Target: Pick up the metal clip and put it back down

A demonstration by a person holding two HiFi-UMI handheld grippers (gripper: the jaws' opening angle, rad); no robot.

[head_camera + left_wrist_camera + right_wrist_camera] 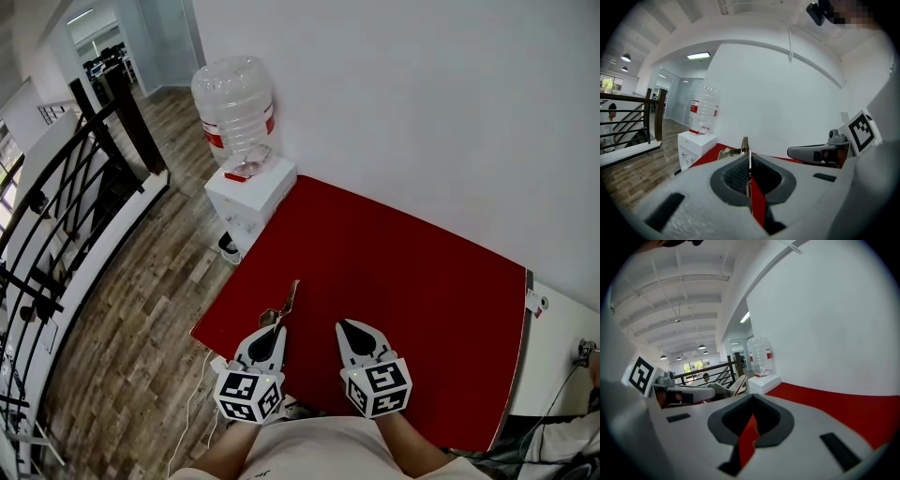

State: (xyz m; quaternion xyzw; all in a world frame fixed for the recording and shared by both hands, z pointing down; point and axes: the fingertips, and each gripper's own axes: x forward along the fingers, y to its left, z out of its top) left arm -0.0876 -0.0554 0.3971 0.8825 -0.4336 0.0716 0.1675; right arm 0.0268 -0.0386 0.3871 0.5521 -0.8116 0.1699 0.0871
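The metal clip (286, 302) is a thin brass-coloured piece that sticks out ahead of my left gripper (275, 328), over the left front corner of the red table (403, 272). In the left gripper view its flat blade (745, 143) runs between the pads, and the left gripper (747, 157) is shut on it. I cannot tell whether the clip touches the cloth. My right gripper (349, 326) hovers beside it to the right. In its own view the right gripper (751, 401) has its tips together with nothing between them.
A white water dispenser (251, 192) with a clear bottle (234, 103) stands by the table's far left corner against the white wall. Left of the table there is wooden floor (141, 309) and a black stair railing (56, 216). A white ledge (562, 328) borders the table's right side.
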